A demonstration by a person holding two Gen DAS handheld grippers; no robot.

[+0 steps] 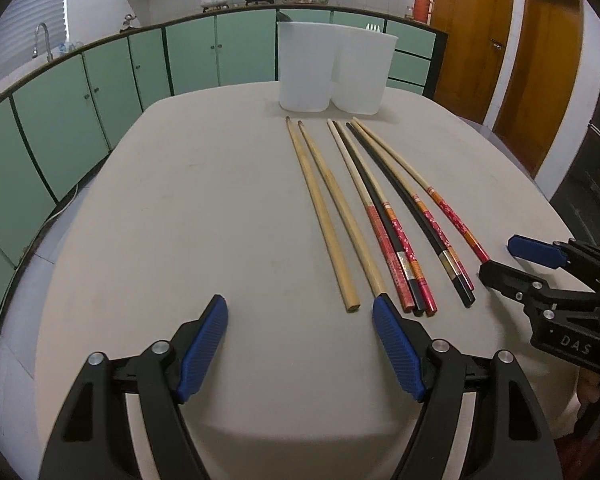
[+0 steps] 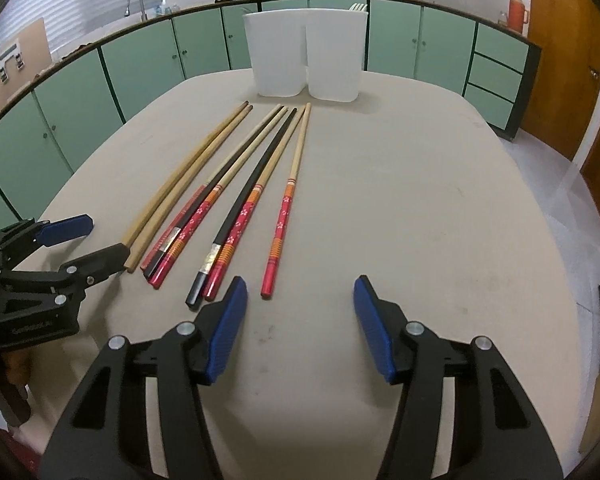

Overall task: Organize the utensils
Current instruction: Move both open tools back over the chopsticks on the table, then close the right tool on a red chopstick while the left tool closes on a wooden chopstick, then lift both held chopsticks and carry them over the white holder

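Several chopsticks lie side by side on the beige table, tips pointing away. Two are plain wood; the others have red patterned handles or are black. My left gripper stands open at the near ends of the plain pair, one end just inside its right pad. My right gripper is open too, and the end of the rightmost red chopstick lies just inside its left pad. Neither holds anything.
Two white plastic tubs stand together at the table's far edge, beyond the chopstick tips. Green kitchen cabinets curve behind, with pots on the counter. Wooden doors are at the right.
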